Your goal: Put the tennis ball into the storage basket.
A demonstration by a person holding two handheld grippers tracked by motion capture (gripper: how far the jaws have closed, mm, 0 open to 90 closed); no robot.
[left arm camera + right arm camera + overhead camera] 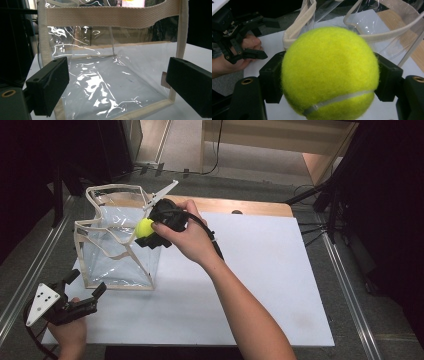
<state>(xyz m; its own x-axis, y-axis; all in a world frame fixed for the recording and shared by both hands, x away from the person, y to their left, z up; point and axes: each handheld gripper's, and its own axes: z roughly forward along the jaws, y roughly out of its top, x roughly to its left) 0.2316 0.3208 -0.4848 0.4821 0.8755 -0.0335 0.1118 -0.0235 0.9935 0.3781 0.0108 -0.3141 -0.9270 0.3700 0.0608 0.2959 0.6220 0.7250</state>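
Observation:
A yellow-green tennis ball [145,227] [329,72] is clamped between the black jaws of my right gripper [148,231] [329,75], held above the right rim of a clear plastic bag [120,245] [105,75] with cream fabric trim and straps. The bag stands upright with its mouth open on the left of the white table [260,270]. My left gripper [87,285] [117,85] rests near the table's front left corner, jaws wide apart and nothing between them, pointing at the bag's side wall. It also appears far off in the right gripper view, left gripper [249,47].
A wooden board [235,206] shows past the white sheet's far edge. Metal rails [345,285] run along both sides of the table. Cables [315,227] lie on the floor at the right. The white surface right of the bag is bare.

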